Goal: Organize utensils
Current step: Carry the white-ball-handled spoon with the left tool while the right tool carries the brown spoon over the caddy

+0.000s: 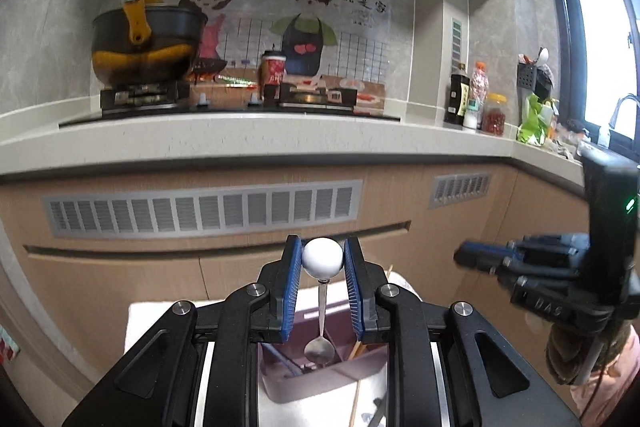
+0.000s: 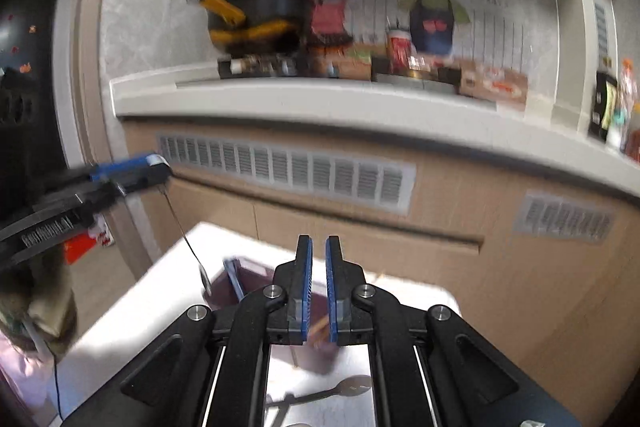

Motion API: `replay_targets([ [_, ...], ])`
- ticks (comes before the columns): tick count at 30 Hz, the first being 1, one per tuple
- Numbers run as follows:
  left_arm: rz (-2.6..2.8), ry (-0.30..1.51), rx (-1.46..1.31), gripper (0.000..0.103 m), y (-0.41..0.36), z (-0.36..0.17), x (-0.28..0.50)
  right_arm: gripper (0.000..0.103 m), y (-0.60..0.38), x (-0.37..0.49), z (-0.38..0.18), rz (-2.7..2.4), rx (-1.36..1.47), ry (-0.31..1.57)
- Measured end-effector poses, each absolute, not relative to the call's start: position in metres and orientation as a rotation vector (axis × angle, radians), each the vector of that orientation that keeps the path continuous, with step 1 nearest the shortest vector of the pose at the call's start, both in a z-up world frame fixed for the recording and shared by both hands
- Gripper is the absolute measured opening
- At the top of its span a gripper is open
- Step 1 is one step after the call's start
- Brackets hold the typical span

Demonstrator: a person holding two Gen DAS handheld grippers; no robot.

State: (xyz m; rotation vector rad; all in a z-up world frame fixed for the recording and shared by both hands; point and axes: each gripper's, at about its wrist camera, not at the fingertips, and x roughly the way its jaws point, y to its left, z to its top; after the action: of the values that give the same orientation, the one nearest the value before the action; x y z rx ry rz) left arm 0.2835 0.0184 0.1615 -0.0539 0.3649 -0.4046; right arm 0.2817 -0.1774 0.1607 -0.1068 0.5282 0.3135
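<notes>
Blue-padded left gripper (image 1: 323,259) clamped on white ball end of a metal spoon (image 1: 320,347); spoon hangs bowl-down, handle vertical betw. the pads, bowl just above / inside mouth of a mauve utensil box (image 1: 320,379). Box on white tabletop (image 1: 140,323), w/ a blue-handled item and wooden chopsticks (image 1: 357,349) already inside. One more chopstick and a dark utensil loose on tabletop nr the box's front edge.

Right gripper (image 2: 316,279) holding nothing, pads nearly together w/ only a narrow slit betw. them, hovering over same box (image 2: 256,287). Second spoon (image 2: 340,389) flat on tabletop below right gripper, bowl to the right. Right-wrist view blurred; left gripper (image 2: 156,167) seen at left w/ spoon (image 2: 188,243) dangling over box.

Farther back: beige cabinet fronts w/ grey vent grilles (image 1: 200,213), pale kitchen counter (image 1: 240,135), black-and-yellow pot (image 1: 144,43) on hob, red cup (image 1: 273,73), cartoon couple on backsplash. Bottles and jars (image 1: 476,99) at counter's right end, window beyond.
</notes>
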Motion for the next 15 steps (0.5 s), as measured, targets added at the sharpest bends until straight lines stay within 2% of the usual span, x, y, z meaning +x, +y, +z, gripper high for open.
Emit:
replay_targets([
  [1,-0.404,0.372,-0.059,0.023,0.019,0.157,0.283,0.007,-0.181,0.282,0.147,0.312,-0.101,0.565],
  [3,-0.401,0.385,-0.066,0.023,0.021,0.148,0.28,0.014,-0.186,0.281,0.124,0.272,-0.1,0.621],
  [5,-0.406,0.401,-0.074,0.023,0.023,0.139,0.277,0.049,-0.195,0.283,0.099,0.24,-0.067,0.686],
  [6,-0.408,0.409,-0.078,0.023,0.024,0.134,0.276,0.055,-0.201,0.284,0.087,0.209,-0.037,0.706],
  [7,-0.409,0.417,-0.08,0.023,0.025,0.131,0.275,0.058,-0.209,0.285,0.071,0.145,0.002,0.729],
  [15,-0.401,0.453,-0.095,0.023,0.036,0.104,0.267,0.057,-0.221,0.324,-0.032,-0.122,0.167,0.995],
])
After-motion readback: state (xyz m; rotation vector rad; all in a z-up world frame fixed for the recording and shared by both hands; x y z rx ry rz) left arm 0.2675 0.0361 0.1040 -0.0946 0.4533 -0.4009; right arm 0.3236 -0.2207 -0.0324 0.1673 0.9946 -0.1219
